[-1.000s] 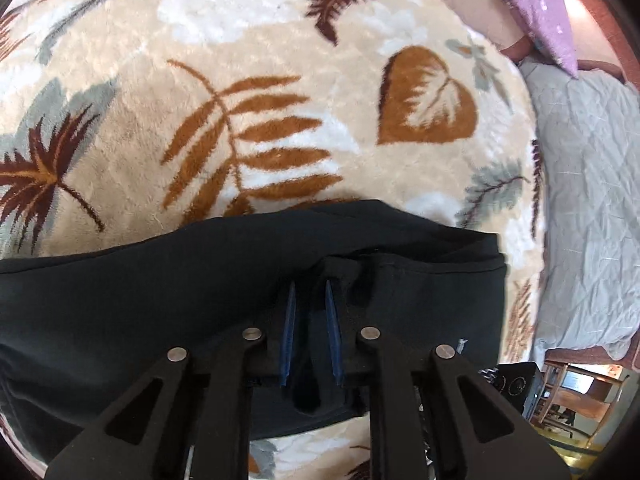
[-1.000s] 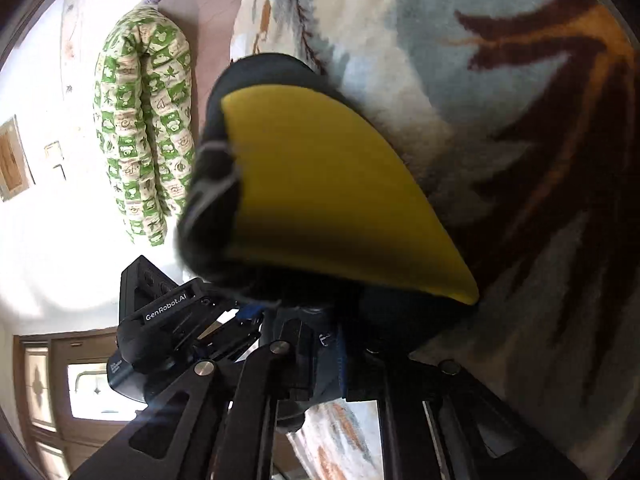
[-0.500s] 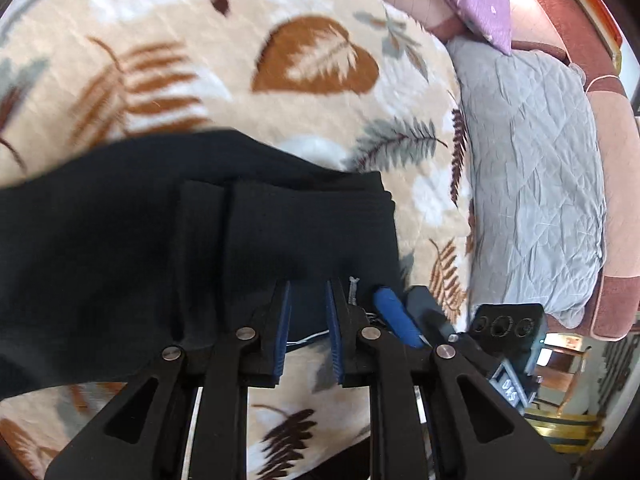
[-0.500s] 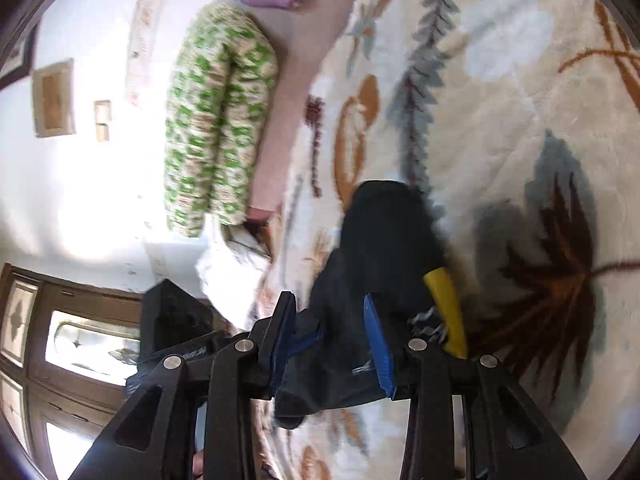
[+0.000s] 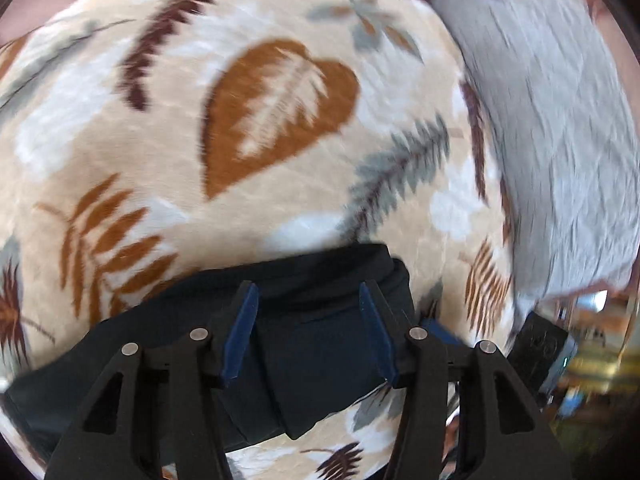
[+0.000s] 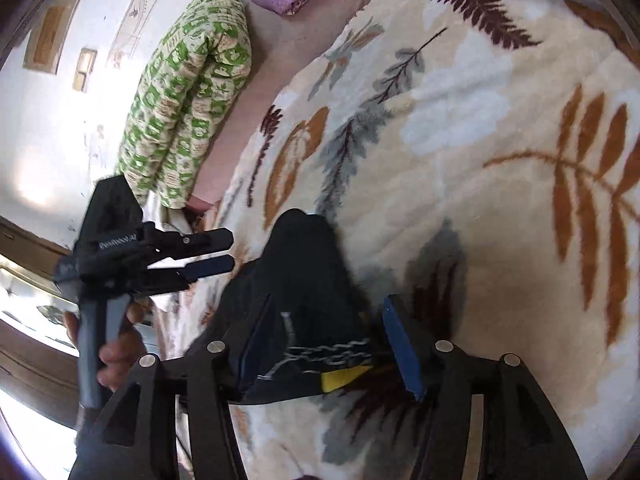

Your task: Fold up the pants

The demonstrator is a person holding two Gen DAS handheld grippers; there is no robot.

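Since a second ago both grippers have let go: the left gripper (image 5: 308, 332), then pinched shut on a ridge of the black fabric pants (image 5: 320, 364), now stands with its blue-padded jaws parted, having just been opening, and the cloth lies below and between them without the pads pressing it. The pants rest in a folded bundle on the cream plush blanket with brown and grey leaf print (image 5: 168, 152), near its edge beside the grey quilted bedcover (image 5: 560, 128).

In the right wrist view, the right gripper (image 6: 328, 340) has likewise been opening; the yellow lining that filled its view earlier is now only a small yellow patch (image 6: 344, 376) at the bundle's near end. The pants lie between its spread jaws, free of both pads.

This looks like the release after a fold. The next move likely calls for drawing both grippers clear without dragging the cloth, then checking whether the bundle needs another fold or smoothing.
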